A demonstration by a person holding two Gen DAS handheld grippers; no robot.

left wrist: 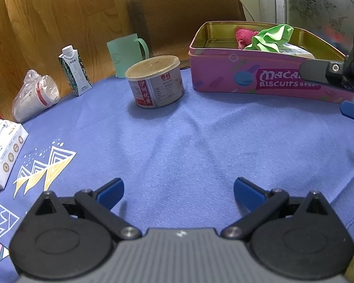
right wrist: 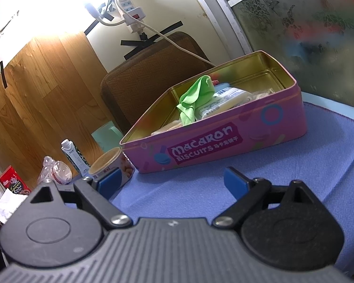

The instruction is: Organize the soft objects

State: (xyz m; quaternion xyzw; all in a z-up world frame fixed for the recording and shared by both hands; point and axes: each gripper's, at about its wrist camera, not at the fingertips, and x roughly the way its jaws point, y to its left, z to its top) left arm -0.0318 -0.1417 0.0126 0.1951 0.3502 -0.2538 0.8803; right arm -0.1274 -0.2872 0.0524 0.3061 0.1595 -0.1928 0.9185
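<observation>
Both my claws, left claw (left wrist: 179,189) and right claw (right wrist: 171,180), spread, empty; green cloth (right wrist: 195,96) lies in tin (right wrist: 224,146). Next: find remaining soft item.

- Right wrist view: strong glare washes out the upper-left wall (right wrist: 47,11).
- Left wrist view: even, moderate indoor light; the can (left wrist: 155,81) casts a soft shadow toward the lower left.
- Both views: fisheye bending and dark corners at the edges.
- Focus acceptable; frosted glass panel (right wrist: 318,35) hazy.

Wood-panelled wall (right wrist: 35,89), brown chair back (left wrist: 186,11), frosted patterned window (right wrist: 306,23)
</observation>
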